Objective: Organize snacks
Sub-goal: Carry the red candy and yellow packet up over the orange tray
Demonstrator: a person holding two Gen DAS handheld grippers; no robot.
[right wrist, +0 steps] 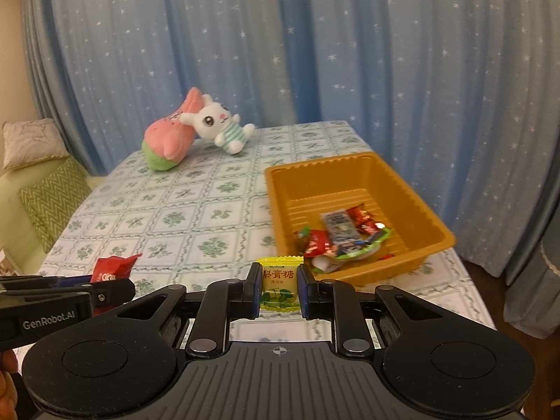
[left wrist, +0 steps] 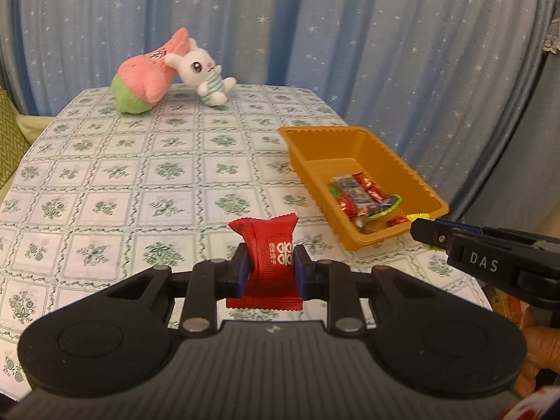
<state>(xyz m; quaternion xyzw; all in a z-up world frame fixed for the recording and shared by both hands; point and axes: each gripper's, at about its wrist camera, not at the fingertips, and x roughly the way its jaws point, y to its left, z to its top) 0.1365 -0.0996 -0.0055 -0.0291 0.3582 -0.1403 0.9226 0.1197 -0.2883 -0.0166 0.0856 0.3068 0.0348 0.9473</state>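
Note:
My left gripper [left wrist: 271, 269] is shut on a red snack packet [left wrist: 271, 255] and holds it above the table, left of the orange tray [left wrist: 381, 161]. My right gripper [right wrist: 279, 288] is shut on a yellow candy packet [right wrist: 279, 285], just in front of the orange tray [right wrist: 336, 175]. Several wrapped snacks [left wrist: 364, 197] lie in the tray's near corner, also seen in the right wrist view [right wrist: 344, 236]. The right gripper shows at the right edge of the left wrist view [left wrist: 430, 232], with the yellow packet's edge [left wrist: 418, 216] at its tip. The left gripper with the red packet [right wrist: 113, 267] shows at the left of the right wrist view.
A pink and green plush [left wrist: 147, 77] and a white bunny plush [left wrist: 204, 70] lie at the table's far edge. The table has a green floral checked cloth [left wrist: 140, 175]. Blue starred curtains hang behind. Cushions [right wrist: 52, 192] sit left of the table.

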